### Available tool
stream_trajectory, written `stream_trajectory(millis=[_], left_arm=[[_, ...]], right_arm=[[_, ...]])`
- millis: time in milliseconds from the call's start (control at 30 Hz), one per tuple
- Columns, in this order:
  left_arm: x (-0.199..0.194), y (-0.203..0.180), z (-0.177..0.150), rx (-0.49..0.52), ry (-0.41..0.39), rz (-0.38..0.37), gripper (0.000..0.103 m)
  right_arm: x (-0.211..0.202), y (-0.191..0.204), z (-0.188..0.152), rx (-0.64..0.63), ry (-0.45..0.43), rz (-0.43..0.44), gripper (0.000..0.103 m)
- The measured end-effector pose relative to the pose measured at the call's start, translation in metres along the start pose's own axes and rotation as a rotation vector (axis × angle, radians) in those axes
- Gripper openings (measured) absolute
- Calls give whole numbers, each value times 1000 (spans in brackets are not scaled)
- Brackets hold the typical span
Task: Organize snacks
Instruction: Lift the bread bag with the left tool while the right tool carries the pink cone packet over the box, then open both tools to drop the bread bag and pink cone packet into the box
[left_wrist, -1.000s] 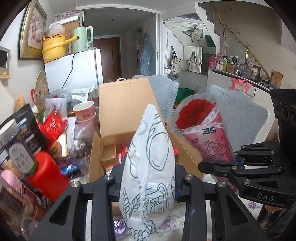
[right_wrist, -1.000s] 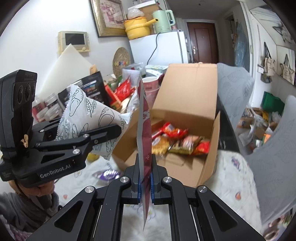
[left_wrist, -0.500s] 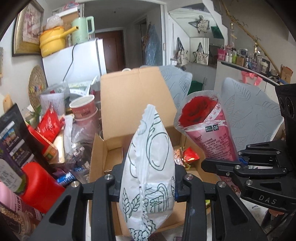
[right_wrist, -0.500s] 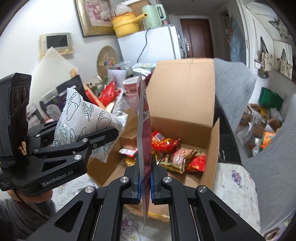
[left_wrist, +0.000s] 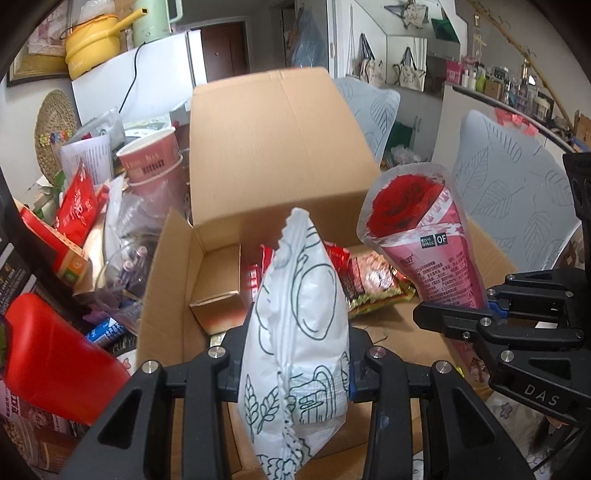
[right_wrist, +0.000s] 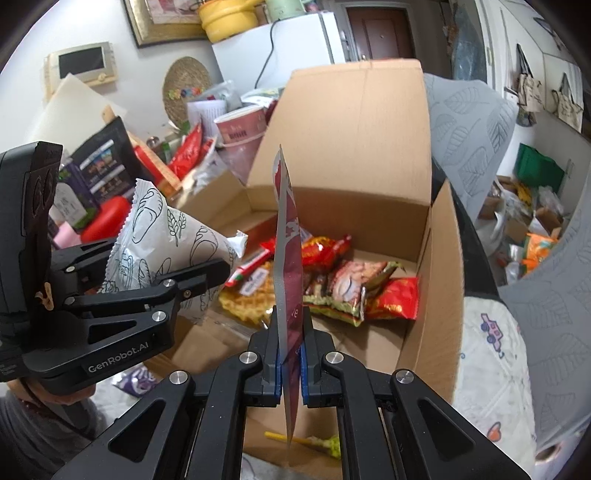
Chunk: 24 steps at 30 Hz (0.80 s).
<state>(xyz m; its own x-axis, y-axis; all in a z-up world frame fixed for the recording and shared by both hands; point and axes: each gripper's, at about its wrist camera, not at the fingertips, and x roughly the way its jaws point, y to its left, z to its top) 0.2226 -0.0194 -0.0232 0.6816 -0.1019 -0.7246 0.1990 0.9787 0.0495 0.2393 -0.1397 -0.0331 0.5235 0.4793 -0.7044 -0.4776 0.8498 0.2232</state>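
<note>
My left gripper is shut on a white snack bag with dark line drawings, held upright over the near part of the open cardboard box. My right gripper is shut on a flat pink pouch with a red rose print, seen edge-on; the pouch also shows in the left wrist view. Both hover above the box, which holds several red and yellow snack packets. The left gripper and its bag sit left of the right gripper.
A cluttered pile stands left of the box: a red container, red snack bags, a paper cup and a dark box. Grey leaf-print chair backs stand right. A white fridge is behind.
Both grippers have moved forward and over the box with their bags still held. The box interior and its packets now fill more of both views.
</note>
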Motion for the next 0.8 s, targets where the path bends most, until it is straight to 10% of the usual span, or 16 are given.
stream_trajectory(millis=[800], left_arm=[[40, -11, -8, 19, 151, 15, 36]], right_arm=[[43, 1, -2, 2, 111, -54, 7]])
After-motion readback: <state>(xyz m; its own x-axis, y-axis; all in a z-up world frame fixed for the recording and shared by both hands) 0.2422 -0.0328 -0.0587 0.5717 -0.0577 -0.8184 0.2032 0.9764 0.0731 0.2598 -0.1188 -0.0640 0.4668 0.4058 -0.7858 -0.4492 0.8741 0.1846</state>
